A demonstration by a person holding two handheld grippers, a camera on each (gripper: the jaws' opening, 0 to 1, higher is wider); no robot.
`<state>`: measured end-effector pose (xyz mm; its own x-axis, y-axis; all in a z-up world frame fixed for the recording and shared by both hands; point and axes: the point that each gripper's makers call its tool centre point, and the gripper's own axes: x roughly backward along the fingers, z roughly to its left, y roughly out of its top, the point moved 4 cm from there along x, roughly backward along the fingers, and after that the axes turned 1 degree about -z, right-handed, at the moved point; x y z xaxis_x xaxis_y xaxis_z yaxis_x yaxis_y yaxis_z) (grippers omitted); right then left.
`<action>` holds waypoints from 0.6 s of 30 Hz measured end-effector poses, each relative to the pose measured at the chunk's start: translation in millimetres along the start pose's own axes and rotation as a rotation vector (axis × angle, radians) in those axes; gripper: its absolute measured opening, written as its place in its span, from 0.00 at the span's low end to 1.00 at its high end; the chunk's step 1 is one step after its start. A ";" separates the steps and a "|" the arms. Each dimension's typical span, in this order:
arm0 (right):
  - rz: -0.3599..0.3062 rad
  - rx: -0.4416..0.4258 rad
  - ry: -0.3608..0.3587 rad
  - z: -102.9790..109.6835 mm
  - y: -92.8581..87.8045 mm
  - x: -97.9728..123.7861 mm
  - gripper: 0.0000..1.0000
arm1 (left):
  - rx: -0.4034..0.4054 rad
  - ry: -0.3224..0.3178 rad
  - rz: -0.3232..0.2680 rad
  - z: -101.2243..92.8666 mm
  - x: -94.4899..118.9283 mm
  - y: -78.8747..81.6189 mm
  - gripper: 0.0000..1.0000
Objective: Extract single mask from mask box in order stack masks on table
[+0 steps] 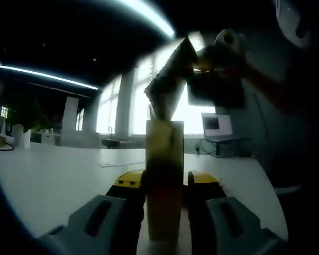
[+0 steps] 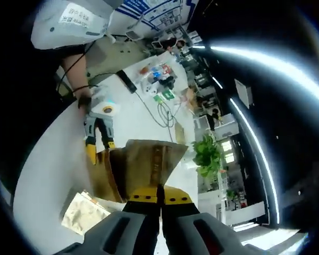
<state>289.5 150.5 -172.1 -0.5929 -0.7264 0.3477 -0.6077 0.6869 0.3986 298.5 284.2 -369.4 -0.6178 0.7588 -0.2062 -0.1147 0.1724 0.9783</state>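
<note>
The mask box is looking like plain brown cardboard, dull and a bit rough. The mask pinched in the right gripper is sitting in a thin, slightly shiny wrapper. At seven o'clock in the right gripper view, a flat packet is glinting like crinkly foil. The table is looking white, smooth and matt. Both grippers are looking like grey plastic with yellow plastic tips.

My left gripper has grey moulded fingers tipped with yellow pads edged in black. My right gripper matches: grey bodies, yellow tips. At ten o'clock in the right gripper view, the left gripper carries a white housing above grey-and-yellow fingers.
</note>
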 end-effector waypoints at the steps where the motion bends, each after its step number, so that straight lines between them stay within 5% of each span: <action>1: 0.006 -0.001 -0.019 1.8 -3.6 1.7 0.00 | 0.005 0.000 0.000 0.2 -0.2 -0.1 0.22; 13: 0.030 -0.004 -0.178 13.9 -8.1 16.2 0.00 | -0.014 -0.022 0.024 -7.6 -3.2 -2.9 0.22; 18: 0.004 -0.065 -0.301 8.6 -5.6 29.3 0.00 | -0.030 -0.027 0.037 -10.0 -4.9 -4.5 0.22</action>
<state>271.0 125.6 -171.5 -0.7309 -0.6770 0.0864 -0.5758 0.6796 0.4545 294.3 273.4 -372.6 -0.6011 0.7809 -0.1702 -0.1160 0.1255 0.9853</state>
